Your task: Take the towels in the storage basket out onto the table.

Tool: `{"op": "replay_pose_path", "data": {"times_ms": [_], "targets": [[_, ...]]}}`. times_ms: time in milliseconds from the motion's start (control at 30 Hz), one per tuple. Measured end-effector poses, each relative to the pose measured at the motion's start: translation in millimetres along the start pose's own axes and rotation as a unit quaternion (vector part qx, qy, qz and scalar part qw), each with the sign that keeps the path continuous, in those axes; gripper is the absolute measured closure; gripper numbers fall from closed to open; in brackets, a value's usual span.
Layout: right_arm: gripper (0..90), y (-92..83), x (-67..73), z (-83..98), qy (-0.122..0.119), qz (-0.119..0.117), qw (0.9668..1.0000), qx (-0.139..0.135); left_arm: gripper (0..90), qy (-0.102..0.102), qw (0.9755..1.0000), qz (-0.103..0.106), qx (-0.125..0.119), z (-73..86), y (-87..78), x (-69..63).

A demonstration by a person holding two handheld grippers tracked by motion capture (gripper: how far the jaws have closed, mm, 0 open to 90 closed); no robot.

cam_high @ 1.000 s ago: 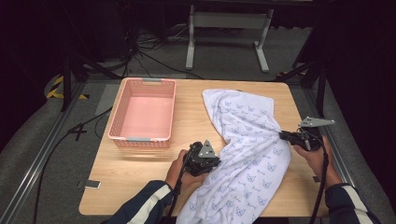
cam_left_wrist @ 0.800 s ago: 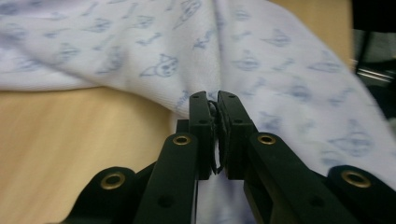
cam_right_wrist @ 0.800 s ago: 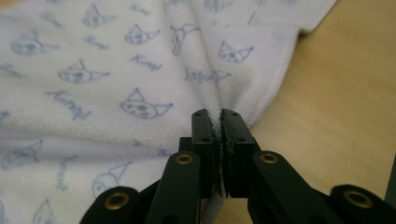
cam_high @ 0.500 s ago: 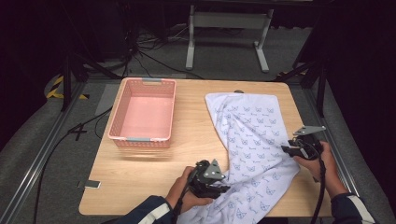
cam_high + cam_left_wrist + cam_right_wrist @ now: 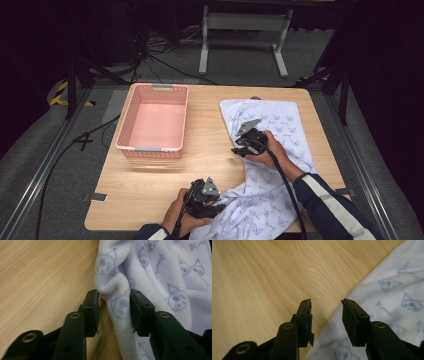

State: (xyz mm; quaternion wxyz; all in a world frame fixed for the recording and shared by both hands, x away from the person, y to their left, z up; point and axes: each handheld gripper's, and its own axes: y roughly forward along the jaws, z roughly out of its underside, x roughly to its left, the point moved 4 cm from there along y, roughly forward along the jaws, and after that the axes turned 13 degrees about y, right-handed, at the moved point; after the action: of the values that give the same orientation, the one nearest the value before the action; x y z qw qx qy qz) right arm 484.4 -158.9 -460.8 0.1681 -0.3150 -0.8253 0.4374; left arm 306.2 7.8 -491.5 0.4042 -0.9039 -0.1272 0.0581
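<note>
A white towel (image 5: 280,125) with blue prints lies spread over the right half of the wooden table (image 5: 210,150) and hangs over the near edge. My left gripper (image 5: 220,204) is at the near edge by the towel's lower left corner. In the left gripper view a bunched fold of the towel (image 5: 117,305) stands between the jaws of my left gripper (image 5: 113,312); they have just been closing and do not pinch it. My right gripper (image 5: 237,150) hovers at the towel's left edge. Its jaws (image 5: 325,315) are apart and have just narrowed slightly, with the towel (image 5: 392,290) below and nothing between them.
A pink plastic basket (image 5: 150,149) with nothing in it stands on the table's left half. A small silver object (image 5: 95,197) lies at the near left corner. Black stand legs and cables are on the floor beyond the far edge.
Both grippers let go of the towel, which now lies flatter. The right hand swung from the table's right edge to the towel's left edge. The left hand slid toward the near edge.
</note>
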Motion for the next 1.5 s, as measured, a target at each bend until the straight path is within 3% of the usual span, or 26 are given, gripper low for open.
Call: {"op": "replay_pose_path", "data": {"times_ms": [33, 133, 233, 300, 367, 433, 533, 567, 633, 733, 833, 967, 1067, 1133, 1233, 1267, 1367, 1433, 1500], "targets": [[60.1, 6.7, -2.0, -2.4, 0.007, 0.012, 0.9999, 0.01, 71.6, -0.006, 1.0, 0.002, -0.003, 0.7, -0.6, -2.3], [65.5, 20.6, -11.2, -7.7, 0.033, 0.028, 0.9988, 0.024, 82.4, 0.016, 0.9998, -0.005, 0.004, 2.5, -7.3, -6.8], [72.4, 22.7, -15.9, -11.8, 0.042, 0.042, 0.9978, 0.027, 83.6, 0.024, 0.9997, -0.009, 0.007, 3.5, -9.9, -8.9], [84.8, 24.4, -21.0, -14.5, 0.046, 0.053, 0.9973, 0.022, 83.4, 0.023, 0.9997, 0.0, 0.005, 4.4, -13.0, -11.9], [88.3, 21.8, -22.9, -16.5, 0.049, 0.042, 0.9978, 0.019, 81.9, 0.027, 0.9996, -0.01, 0.006, 3.9, -15.3, -14.8], [88.4, 9.6, -22.8, -20.3, 0.055, 0.02, 0.9982, -0.013, 79.4, 0.026, 0.9996, -0.012, 0.007, 3.0, -16.7, -17.1], [88.8, -34.7, -25.6, -23.2, 0.061, -0.012, 0.9946, -0.083, 78.5, 0.028, 0.9994, -0.016, 0.012, 2.0, -16.3, -20.0], [88.8, -34.7, -25.6, -23.2, 0.061, -0.012, 0.9946, -0.083, 78.8, 0.028, 0.9994, -0.016, 0.012, 2.0, -16.3, -20.0], [88.9, -63.1, -32.9, -17.7, 0.068, -0.017, 0.9909, -0.115, 79.3, 0.047, 0.9985, -0.023, 0.017, -1.0, -16.1, -20.4], [89.0, -103.6, -49.9, 1.5, 0.088, -0.014, 0.9841, -0.154, 79.0, 0.059, 0.9978, -0.02, 0.025, -5.2, -15.6, -23.8], [88.9, -135.3, -71.7, 37.0, 0.128, -0.012, 0.9756, -0.178, 78.5, 0.076, 0.9964, -0.024, 0.03, -10.0, -13.3, -29.0], [88.9, -147.6, -102.5, 98.8, 0.179, 0.03, 0.9709, -0.156, 76.3, 0.111, 0.993, 0.016, 0.035, -18.2, -9.2, -42.5], [88.8, -142.6, -118.6, 137.8, 0.224, 0.041, 0.9649, -0.13, 74.7, 0.113, 0.9919, 0.054, 0.022, -24.1, -5.9, -53.3], [87.4, -133.8, -126.4, 160.0, 0.241, 0.046, 0.9646, -0.097, 68.5, 0.118, 0.9901, 0.072, 0.021, -27.8, -4.7, -56.8], [82.0, -127.9, -131.5, 177.3, 0.254, 0.062, 0.9622, -0.077, 53.9, 0.101, 0.9928, 0.065, -0.001, -33.9, -6.7, -51.5], [80.8, -128.5, -131.7, 178.0, 0.254, 0.064, 0.9618, -0.078, 51.0, 0.098, 0.993, 0.065, -0.009, -35.0, -7.8, -48.2], [80.6, -128.9, -129.1, 175.7, 0.248, 0.073, 0.9628, -0.08, 41.9, 0.066, 0.9964, 0.039, -0.037, -43.5, -7.2, -28.9], [80.6, -125.9, -128.6, 175.2, 0.242, 0.079, 0.9639, -0.076, 41.8, 0.048, 0.9974, 0.036, -0.04, -48.2, -2.8, -17.7], [80.6, -121.9, -128.7, 174.9, 0.238, 0.081, 0.9648, -0.076, 41.8, 0.049, 0.9976, 0.029, -0.039, -55.4, 7.3, -4.8]]}}
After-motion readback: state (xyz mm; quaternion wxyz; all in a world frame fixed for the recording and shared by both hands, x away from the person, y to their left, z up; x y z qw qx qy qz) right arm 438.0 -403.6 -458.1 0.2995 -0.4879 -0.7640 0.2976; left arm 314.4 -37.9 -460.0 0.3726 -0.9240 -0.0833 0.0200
